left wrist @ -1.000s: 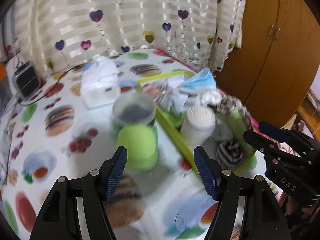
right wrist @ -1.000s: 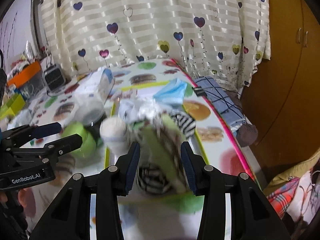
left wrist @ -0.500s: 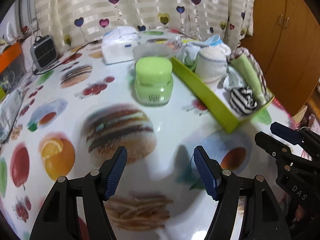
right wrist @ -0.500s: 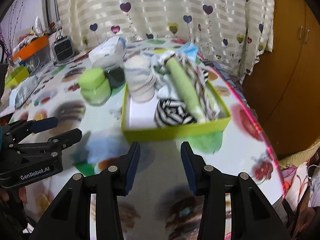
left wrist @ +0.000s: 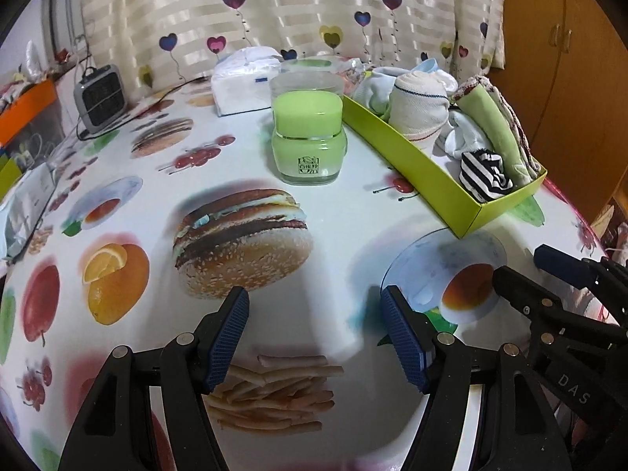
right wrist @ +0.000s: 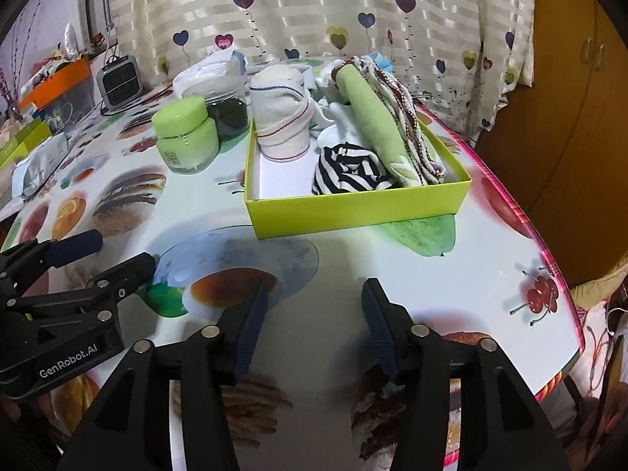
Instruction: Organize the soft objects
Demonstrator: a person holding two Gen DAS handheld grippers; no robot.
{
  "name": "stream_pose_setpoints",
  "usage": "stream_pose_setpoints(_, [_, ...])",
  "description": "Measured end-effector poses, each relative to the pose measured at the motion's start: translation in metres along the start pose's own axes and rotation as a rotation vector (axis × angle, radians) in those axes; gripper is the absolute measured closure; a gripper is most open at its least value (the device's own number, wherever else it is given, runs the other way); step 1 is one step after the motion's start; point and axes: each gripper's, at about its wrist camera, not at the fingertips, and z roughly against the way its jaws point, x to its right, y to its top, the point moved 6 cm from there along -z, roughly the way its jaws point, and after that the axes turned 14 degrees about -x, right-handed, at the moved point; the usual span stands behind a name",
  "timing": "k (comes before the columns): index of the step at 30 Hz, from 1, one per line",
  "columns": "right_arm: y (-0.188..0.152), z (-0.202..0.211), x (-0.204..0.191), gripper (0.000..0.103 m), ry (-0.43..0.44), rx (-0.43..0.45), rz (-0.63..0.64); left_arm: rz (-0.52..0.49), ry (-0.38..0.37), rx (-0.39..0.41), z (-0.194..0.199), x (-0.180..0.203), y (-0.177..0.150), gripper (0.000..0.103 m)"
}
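Since all the soft stuff already sits in the green box — cream sock roll, striped sock, green towel roll laid side by side so they stay put — both grippers hover over bare tablecloth, well short of it. Left gripper is spread wide with nothing in it, right gripper has just been opening, nothing between its jaws either. Looks pretty much done to me, the green jar is just parked beside the box
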Motion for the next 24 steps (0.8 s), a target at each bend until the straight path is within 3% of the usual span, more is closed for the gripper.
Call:
stream_pose_setpoints(7, [-0.0009, -0.0010, 0.0038, 0.042, -0.016, 0.004, -0.018, 0.023, -0.002, 0.032, -0.0003, 0.0011, -0.0021, 0.030])
stream_pose_setpoints(24, [-0.0024, -0.0001, 0.0060, 0.040, -0.023, 0.025, -0.030, 0.006, -0.027, 0.041, -0.0008, 0.0039, -0.0034, 0.023])
